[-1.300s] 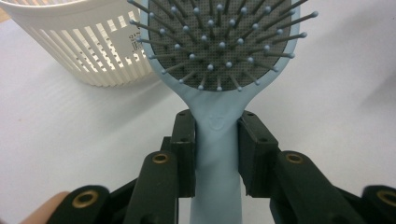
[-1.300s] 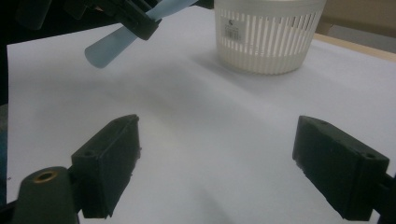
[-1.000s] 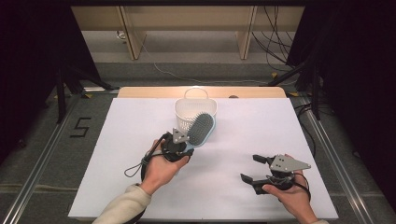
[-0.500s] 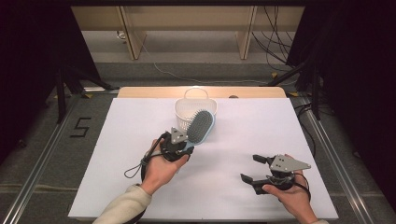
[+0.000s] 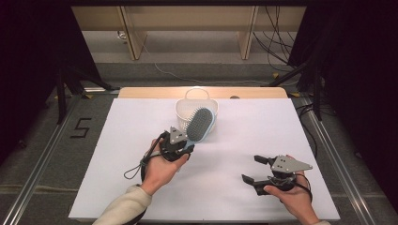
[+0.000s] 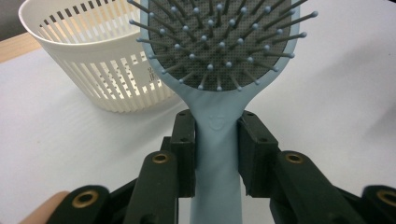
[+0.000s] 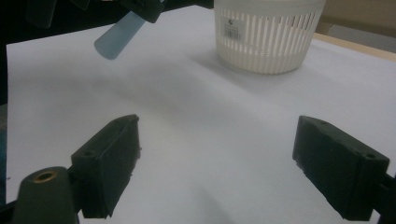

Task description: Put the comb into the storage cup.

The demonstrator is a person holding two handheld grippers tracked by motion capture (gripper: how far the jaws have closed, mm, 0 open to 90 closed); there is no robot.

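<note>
White table (image 5: pixel 141 140), high view: the left gripper (image 5: pixel 184 143) pinches a blue hairbrush (image 5: pixel 199 124) by its handle, head raised before the slotted white basket (image 5: pixel 184 108) — a "5" marks the floor. Left gripper view: pads clamp the handle. Right gripper view: the right gripper (image 7: pixel 217 158) stands spread, nothing between — basket label (image 7: pixel 232 27) unreadable.

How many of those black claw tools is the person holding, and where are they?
2. The left gripper is near the table's middle, clamped on a blue hairbrush beside the white basket. The right gripper rests near the front right, open and empty.

hairbrush (image 5: pixel 199 124) before basket (image 5: pixel 184 110), on table (image 5: pixel 263 126)
</note>
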